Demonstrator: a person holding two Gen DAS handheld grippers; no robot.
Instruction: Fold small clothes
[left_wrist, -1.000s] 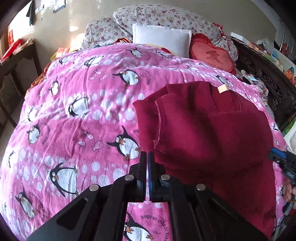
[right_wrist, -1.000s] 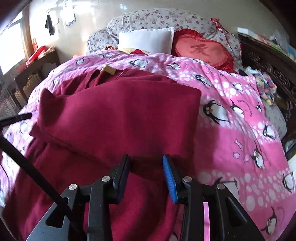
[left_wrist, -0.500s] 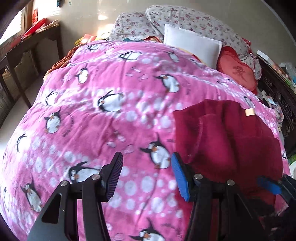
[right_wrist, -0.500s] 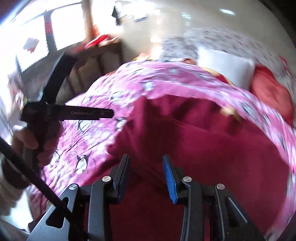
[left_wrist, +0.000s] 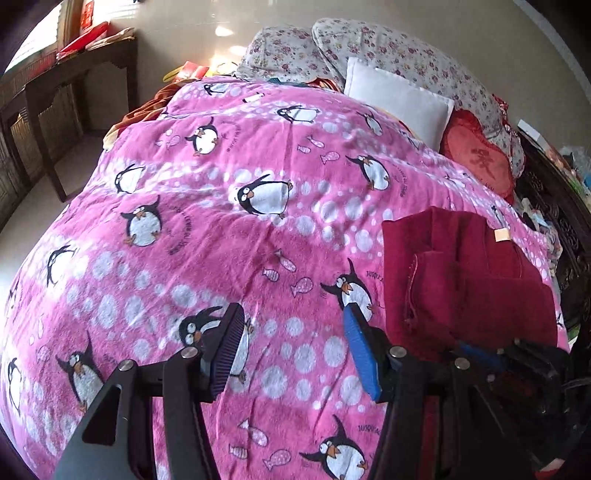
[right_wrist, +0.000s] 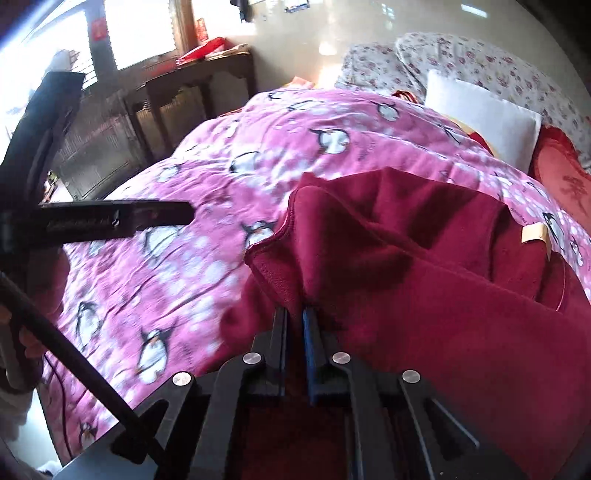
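Observation:
A dark red garment lies partly folded on the pink penguin blanket, to the right of my left gripper. It has a tan label near its far edge. My left gripper is open and empty, above bare blanket, left of the garment. In the right wrist view the garment fills the middle and right. My right gripper is shut on a fold of the garment's near left edge. The left gripper's finger shows at the left of that view.
A white pillow, floral pillows and a red heart cushion lie at the bed's head. A dark wooden table stands left of the bed. A dark carved frame with clutter runs along the right.
My left gripper opened, let go of the garment and moved left over bare blanket. My right gripper swung left and closed on the garment's near left edge.

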